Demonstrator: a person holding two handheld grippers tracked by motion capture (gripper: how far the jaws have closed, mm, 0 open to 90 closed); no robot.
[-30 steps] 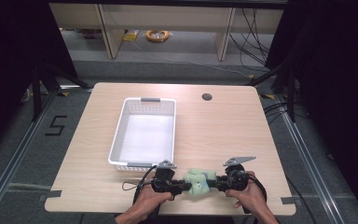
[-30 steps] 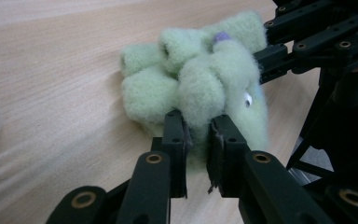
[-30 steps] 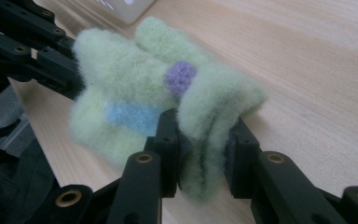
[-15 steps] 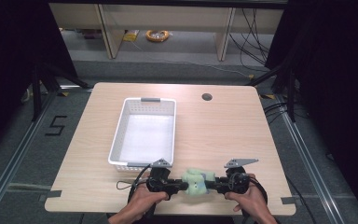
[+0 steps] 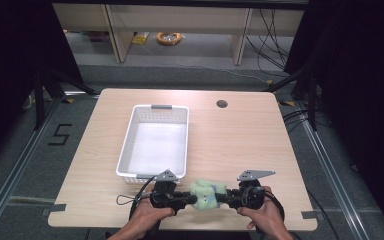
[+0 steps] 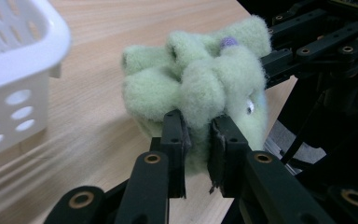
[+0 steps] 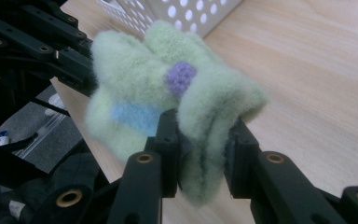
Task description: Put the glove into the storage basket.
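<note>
The soft green plush item (image 5: 207, 193) sits at the 6 o'clock edge of the tabletop (image 5: 240, 145) in the high view, suspended between the two grippers. The left gripper (image 5: 192, 199) approaches it from the 9 o'clock side and the right gripper (image 5: 221, 198) from the 3 o'clock side, so the two tools face each other across the item. In the left gripper view, the fingers (image 6: 175, 140) are drawn most of the way together and pinch a fold of the green fleece between their pads. In the right gripper view, the fingers (image 7: 168, 140) stand somewhat wider and clamp a thicker bunch of the same material; a purple knitted dot and a light blue patch are visible on the plush surface in that view. The white perforated basket (image 5: 130, 145) rests on the tabletop at 11 o'clock from the plush item, just beside the left gripper, with its long axis running from 6 to 12 o'clock. A round cable hole (image 5: 222, 104) lies in the tabletop near the 12 o'clock edge, well apart from the grippers. A hand (image 5: 147, 217) holds the left gripper and another hand (image 5: 265, 217) holds the right gripper, both entering from 6 o'clock.
</note>
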